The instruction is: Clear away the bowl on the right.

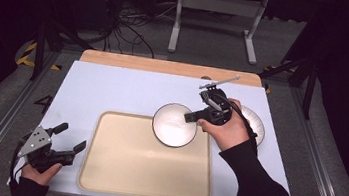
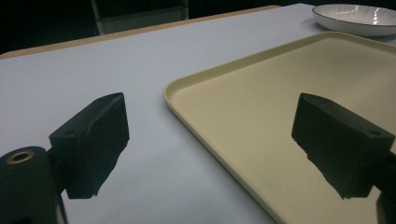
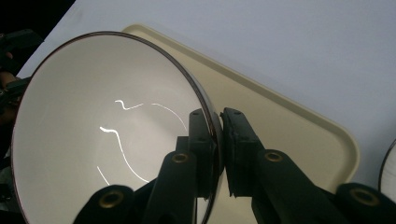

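High view. White table [image 1: 113,85], wooden strip along its far edge. Beige tray [image 1: 145,175] lying flat at near centre. White bowl [image 1: 175,124] with dark rim, over the tray's far right corner. Right gripper [image 1: 192,116], held in the right hand [image 1: 226,129], jaws clamped on the bowl's right rim. White plate [image 1: 255,120] on the table right of that hand, partly hidden by it. Left gripper [image 1: 71,137] at the near left corner of the table, held in the left hand [image 1: 40,172], jaws spread apart, nothing between them, tips just left of the tray.

Left gripper view. Two black jaws wide apart; left one over the table [image 2: 93,60], right one over the tray [image 2: 261,107]. Tray corner between them. Plate [image 2: 357,18] at far right.

Right gripper view. Jaws closed on the bowl [image 3: 93,140] rim, one pad inside, one outside. Bowl tilted, its inside facing the camera. Tray [image 3: 289,135] and table [image 3: 280,42] beyond.
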Motion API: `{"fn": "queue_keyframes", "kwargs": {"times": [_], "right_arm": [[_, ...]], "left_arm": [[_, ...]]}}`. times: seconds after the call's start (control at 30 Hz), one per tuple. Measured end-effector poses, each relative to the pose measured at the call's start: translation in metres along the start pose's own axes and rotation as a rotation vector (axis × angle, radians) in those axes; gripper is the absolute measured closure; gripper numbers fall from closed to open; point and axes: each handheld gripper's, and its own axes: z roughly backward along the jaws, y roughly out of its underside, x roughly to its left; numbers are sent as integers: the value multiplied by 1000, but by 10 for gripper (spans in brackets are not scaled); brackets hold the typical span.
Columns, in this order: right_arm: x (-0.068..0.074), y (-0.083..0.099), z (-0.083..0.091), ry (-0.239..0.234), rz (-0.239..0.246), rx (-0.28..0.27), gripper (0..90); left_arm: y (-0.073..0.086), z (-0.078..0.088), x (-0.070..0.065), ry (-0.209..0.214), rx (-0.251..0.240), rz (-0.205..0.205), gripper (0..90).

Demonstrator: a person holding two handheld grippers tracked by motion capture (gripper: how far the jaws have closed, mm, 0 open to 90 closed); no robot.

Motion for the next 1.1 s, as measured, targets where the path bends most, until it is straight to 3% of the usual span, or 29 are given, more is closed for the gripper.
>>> {"fn": "queue_keyframes", "kwargs": {"times": [0.57, 1.1], "right_arm": [[6, 7, -48, -38, 0, 71, 826], [14, 12, -85, -39, 24, 153, 826]], "left_arm": [[0, -1, -1, 1, -1, -3, 119], [0, -1, -1, 2, 0, -2, 120]]}}
